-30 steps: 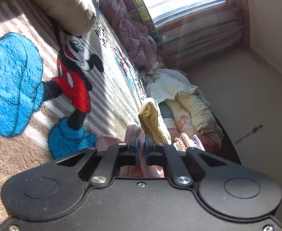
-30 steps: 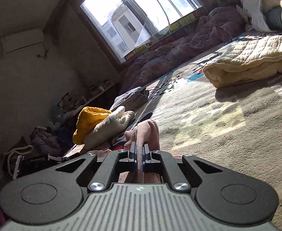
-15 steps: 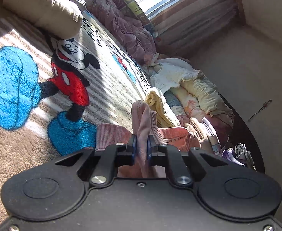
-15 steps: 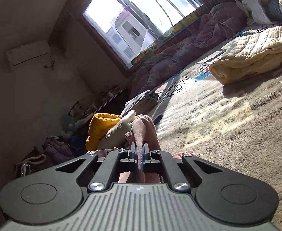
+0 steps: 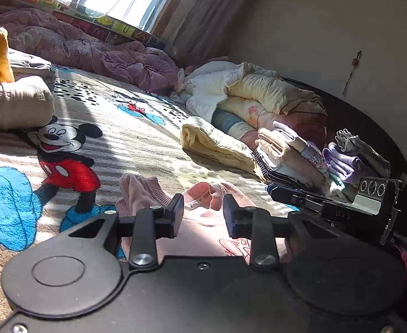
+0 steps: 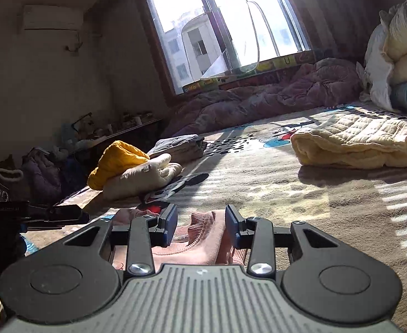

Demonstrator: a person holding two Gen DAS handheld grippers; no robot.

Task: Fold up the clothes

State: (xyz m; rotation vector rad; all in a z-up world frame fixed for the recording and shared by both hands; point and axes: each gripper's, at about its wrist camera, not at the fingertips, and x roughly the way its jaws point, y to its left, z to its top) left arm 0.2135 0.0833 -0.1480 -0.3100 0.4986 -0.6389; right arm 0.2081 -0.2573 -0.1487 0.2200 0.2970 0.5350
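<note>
A pink sweatshirt (image 5: 197, 216) with a ribbed collar lies on the cartoon-mouse carpet (image 5: 64, 149), close under both grippers. My left gripper (image 5: 203, 215) is open, with the collar and its label showing in the gap between the fingers. My right gripper (image 6: 200, 226) is open too, just above the same pink sweatshirt (image 6: 200, 238). The other gripper's body (image 5: 342, 208) shows at the right of the left wrist view, and its counterpart (image 6: 22, 213) at the left of the right wrist view.
A folded yellow quilted blanket (image 6: 353, 144) lies ahead to the right. A stack of folded clothes (image 5: 300, 155) and rolled bedding (image 5: 259, 97) sit by the wall. A beige pillow (image 5: 11, 105), a yellow knit (image 6: 114, 161) and a purple quilt (image 6: 272, 97) line the far side.
Both grippers have opened and let go of the pink sweatshirt, which now lies flat on the carpet. Both views have swung level, towards the window.
</note>
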